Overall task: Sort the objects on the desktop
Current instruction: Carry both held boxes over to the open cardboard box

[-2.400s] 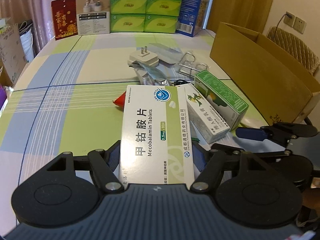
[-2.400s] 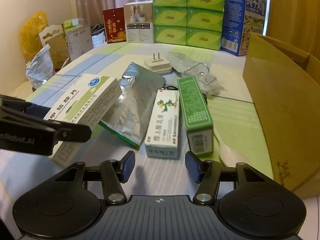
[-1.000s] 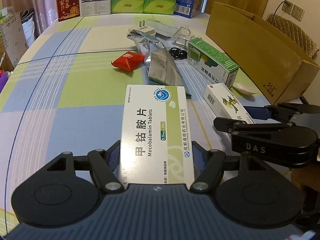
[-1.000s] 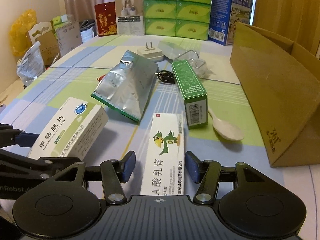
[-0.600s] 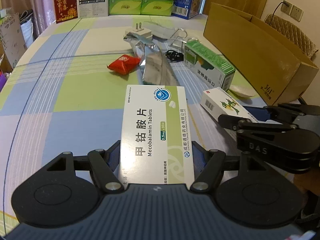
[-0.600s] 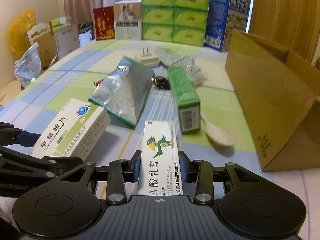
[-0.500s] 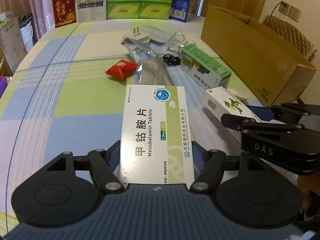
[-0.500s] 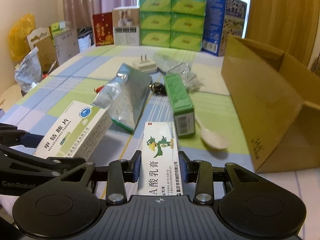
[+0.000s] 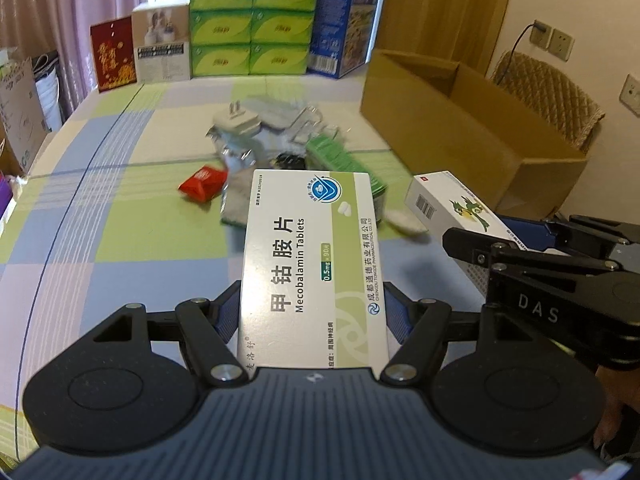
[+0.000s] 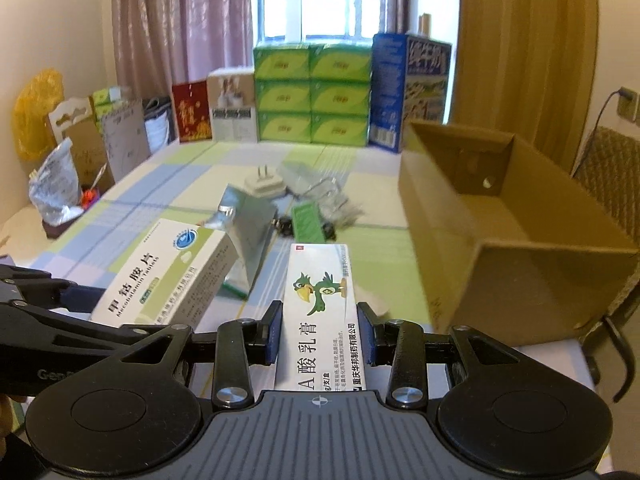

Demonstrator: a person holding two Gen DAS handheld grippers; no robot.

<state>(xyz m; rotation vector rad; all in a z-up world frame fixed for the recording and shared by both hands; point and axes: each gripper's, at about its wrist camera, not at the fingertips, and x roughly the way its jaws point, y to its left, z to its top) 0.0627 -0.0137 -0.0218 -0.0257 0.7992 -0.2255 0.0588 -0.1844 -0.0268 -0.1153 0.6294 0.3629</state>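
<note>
Desktop objects lie across a long table [image 9: 120, 208] under a checked cloth of pale green, blue and lilac, in a room with pink curtains [image 10: 180, 20] and a wood-panelled wall [image 10: 520, 40]. An open brown cardboard box [image 10: 500, 248] of plain corrugated board stands on the table's right side. At the far end a stack of green tissue packs [image 10: 312, 96] sits beside a tall blue carton [image 10: 412, 88] printed with Chinese characters. A crumpled silver foil pouch [image 10: 250, 232], a green carton [image 10: 307, 222], a white plug adapter [image 10: 266, 184] and a red packet [image 9: 202, 188] lie clustered mid-table. The left gripper [image 9: 314, 314] is clamped on a flat white-and-green medicine box [image 9: 312, 264] reading "Mecobalamin Tablets", "0.5mg", held up above the cloth. The right gripper [image 10: 319, 330] is clamped on a narrower white ointment box [image 10: 320, 312] with a green parrot drawing and Chinese lettering, also lifted clear of the table, near the cardboard box. "DAS" is embossed on the right gripper's black body in the left wrist view
</note>
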